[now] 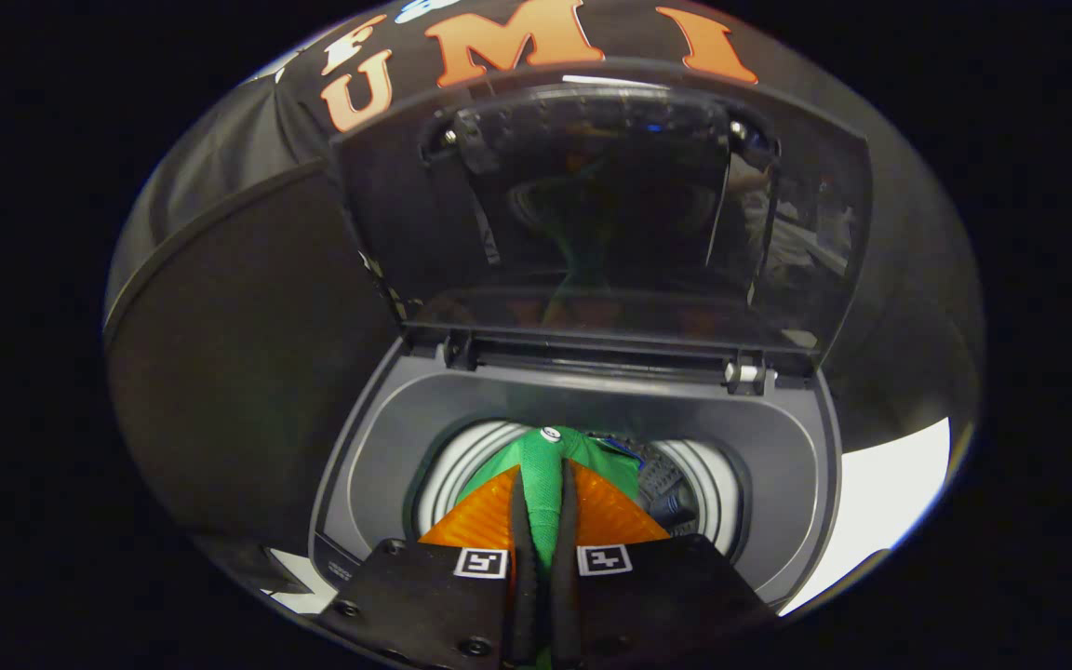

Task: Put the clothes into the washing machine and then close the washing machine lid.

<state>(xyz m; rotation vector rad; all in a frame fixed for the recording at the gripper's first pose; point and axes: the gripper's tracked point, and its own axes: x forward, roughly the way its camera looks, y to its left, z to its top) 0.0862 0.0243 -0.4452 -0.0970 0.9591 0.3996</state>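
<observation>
My gripper (543, 484): fingers pinched tight on the green garment, with just a thin strip of cloth showing between the two black pads. The orange fingers (485, 516) sit on either side of that strip.

Green garment (543, 465): clamped between my fingers and bunched up past the tips, hanging right over the drum opening. There's a small white button-looking thing at the far end of the bunch, and a bit of blue at its right side that I can't really make out.

Washing machine (582, 409): top-loader with a grey surround, right below and ahead of my fingers.

Drum (703, 484): white ribbed ring visible on both sides of the garment, dark holed metal inside on the right.

Lid (601, 205): wide open, standing up behind the opening on its back hinge. The dark glossy panel faces me and reflects some green.

Hinge (745, 372): small white pin on the right end of the hinge bar.

Floor (880, 502): pale patch to the right of the machine.
</observation>
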